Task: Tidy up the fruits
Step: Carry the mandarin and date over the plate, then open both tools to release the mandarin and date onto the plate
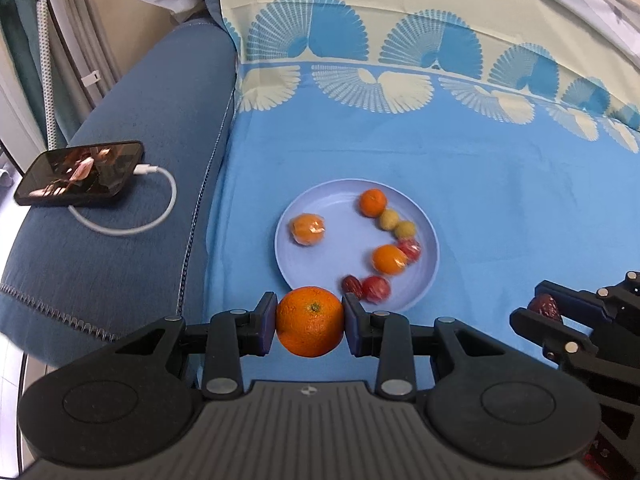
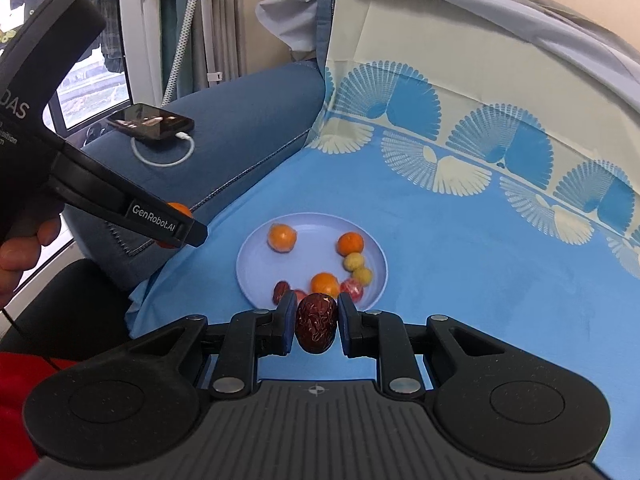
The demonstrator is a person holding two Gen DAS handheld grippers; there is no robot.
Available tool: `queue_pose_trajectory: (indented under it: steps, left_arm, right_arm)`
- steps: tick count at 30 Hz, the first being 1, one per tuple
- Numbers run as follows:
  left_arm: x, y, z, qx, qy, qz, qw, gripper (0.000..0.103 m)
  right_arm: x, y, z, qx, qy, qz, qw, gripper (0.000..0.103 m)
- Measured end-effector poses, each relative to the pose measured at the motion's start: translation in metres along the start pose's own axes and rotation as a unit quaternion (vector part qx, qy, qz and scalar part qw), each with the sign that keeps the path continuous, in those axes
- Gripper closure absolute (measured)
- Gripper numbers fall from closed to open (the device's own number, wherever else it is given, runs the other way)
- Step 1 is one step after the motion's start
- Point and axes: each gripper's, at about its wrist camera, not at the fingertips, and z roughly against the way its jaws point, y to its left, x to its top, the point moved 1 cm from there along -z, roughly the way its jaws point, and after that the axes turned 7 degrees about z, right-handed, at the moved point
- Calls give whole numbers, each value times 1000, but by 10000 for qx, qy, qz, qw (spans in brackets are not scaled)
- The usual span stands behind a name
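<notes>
Item: round pale-lilac plastic plate (image 1: 296,208), lying on a sky-blue bedsheet with cream fan print (image 1: 480,184); all places below are given from this plate.

On the plate: three small oranges, at least two in clear wrap; two yellowish round fruits touching one another at the far right rim; two red wrapped fruits; one dark red date at the near rim.

Left tongs (image 1: 310,322): clenched on a large bare orange with green stem scar (image 1: 310,320), held just before the plate's near rim.

Right tongs (image 2: 316,322): clenched on a wrinkled dark red dried date (image 2: 315,322), held at the near edge, right of the left tongs.

Progress, as judged: well along. Eight pieces are gathered; the two in hand remain to be set down. No loose fruit shows elsewhere on the sheet.

Room: the plate's centre and left half lie bare, enough for the orange; the date could join its fellow at the near rim. The sheet is open to the right and beyond. Left stands a blue upholstered armrest (image 1: 132,152) bearing a black phone (image 1: 80,178) on a white cable.
</notes>
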Motion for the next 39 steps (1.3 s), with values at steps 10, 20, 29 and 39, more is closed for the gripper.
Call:
queue_pose_trajectory:
  steps: [10,20,29,39]
  left_arm:
    - [41,-1,-75,51,338,2,9994,65]
    - [63,-8,-140,113,566,-148,9982,64]
    - [64,-9,-157,266,273,-319,9988,1]
    - [38,-5,-86,232,314,-216,9990,0]
  right_arm:
    - [25,-19,-88,54,287,-25,9996,80]
    - [26,-26,-159,154,488,338,9981,80]
    - [30,-32,-198,370,678,293,9966,52]
    - [14,-30,-104,-59,540,-132,9984,4]
